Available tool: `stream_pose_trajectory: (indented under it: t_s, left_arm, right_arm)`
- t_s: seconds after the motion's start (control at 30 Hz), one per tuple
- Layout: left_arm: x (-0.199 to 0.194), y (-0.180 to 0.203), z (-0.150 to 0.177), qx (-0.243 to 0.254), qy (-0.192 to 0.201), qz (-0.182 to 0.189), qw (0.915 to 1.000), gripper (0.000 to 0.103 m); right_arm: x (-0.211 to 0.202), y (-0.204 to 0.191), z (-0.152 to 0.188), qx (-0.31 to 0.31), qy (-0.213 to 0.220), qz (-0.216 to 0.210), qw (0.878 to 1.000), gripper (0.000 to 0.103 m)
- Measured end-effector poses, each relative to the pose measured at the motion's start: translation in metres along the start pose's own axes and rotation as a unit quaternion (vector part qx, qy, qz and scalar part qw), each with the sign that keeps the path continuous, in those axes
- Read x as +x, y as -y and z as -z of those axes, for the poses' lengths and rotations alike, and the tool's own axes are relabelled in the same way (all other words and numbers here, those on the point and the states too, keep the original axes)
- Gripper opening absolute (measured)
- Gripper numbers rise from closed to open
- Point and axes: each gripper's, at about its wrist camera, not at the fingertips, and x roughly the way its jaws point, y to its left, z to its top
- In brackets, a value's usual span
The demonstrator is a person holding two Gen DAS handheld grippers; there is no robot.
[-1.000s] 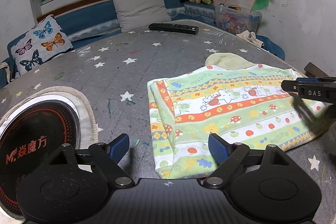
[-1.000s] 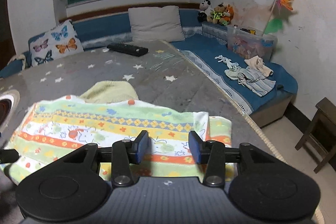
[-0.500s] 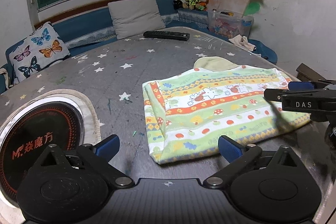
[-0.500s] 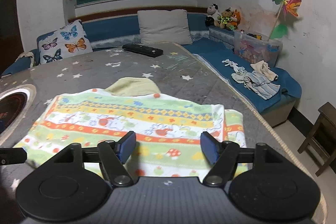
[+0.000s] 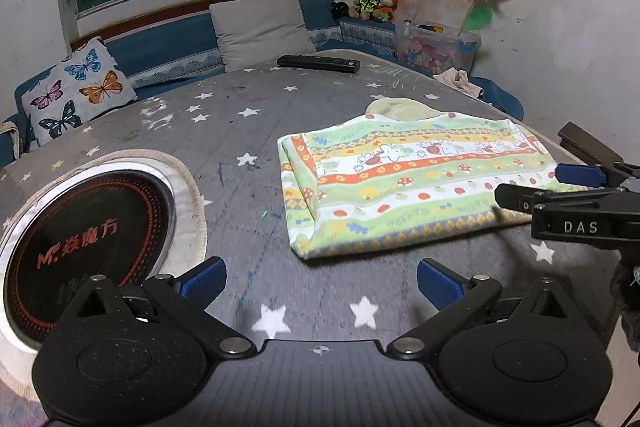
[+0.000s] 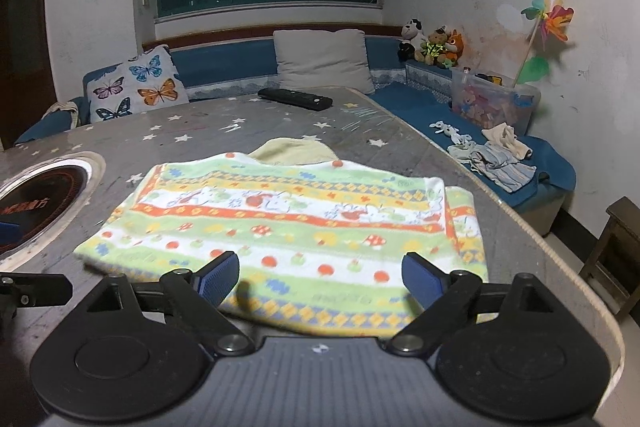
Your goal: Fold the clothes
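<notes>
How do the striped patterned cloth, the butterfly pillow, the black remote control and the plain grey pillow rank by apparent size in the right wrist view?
1. Striped patterned cloth, by far the largest, but nearest the camera.
2. Plain grey pillow and butterfly pillow: they look about alike, so no ranking.
3. Black remote control, smallest.

Both claws have backed away from the folded cloth: a second ago the left claw had the cloth's near corner between its pads, and now bare starred counter lies between them, with the cloth ahead and to the right. The right claw, narrow and low over the cloth's near edge a second ago, is opening wide, nothing gripped. Seen from the left claw, it has slid off the cloth's right end.
</notes>
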Motion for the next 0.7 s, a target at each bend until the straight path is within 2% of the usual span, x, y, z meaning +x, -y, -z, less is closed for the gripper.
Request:
stream_pose_trajectory:
  t_s: [0.03, 0.2, 0.5, 0.7]
  left_arm:
    - [-0.002, 0.0, 0.002, -0.002, 0.001, 0.0, 1.0, 0.103]
    - [-0.009, -0.001, 0.009, -0.005, -0.001, -0.008, 1.0, 0.103]
    - [-0.028, -0.002, 0.023, -0.006, 0.008, -0.003, 0.9999, 0.103]
    - [-0.035, -0.001, 0.034, 0.001, 0.008, -0.018, 0.9998, 0.103]
  right_arm:
    - [-0.003, -0.002, 0.002, 0.0, 0.001, 0.001, 1.0, 0.1]
    - [-0.015, -0.012, 0.008, -0.011, 0.016, 0.009, 1.0, 0.103]
    - [-0.032, -0.022, 0.023, -0.002, 0.017, 0.007, 1.0, 0.103]
    - [-0.041, -0.028, 0.032, 0.009, 0.015, 0.002, 1.0, 0.103]
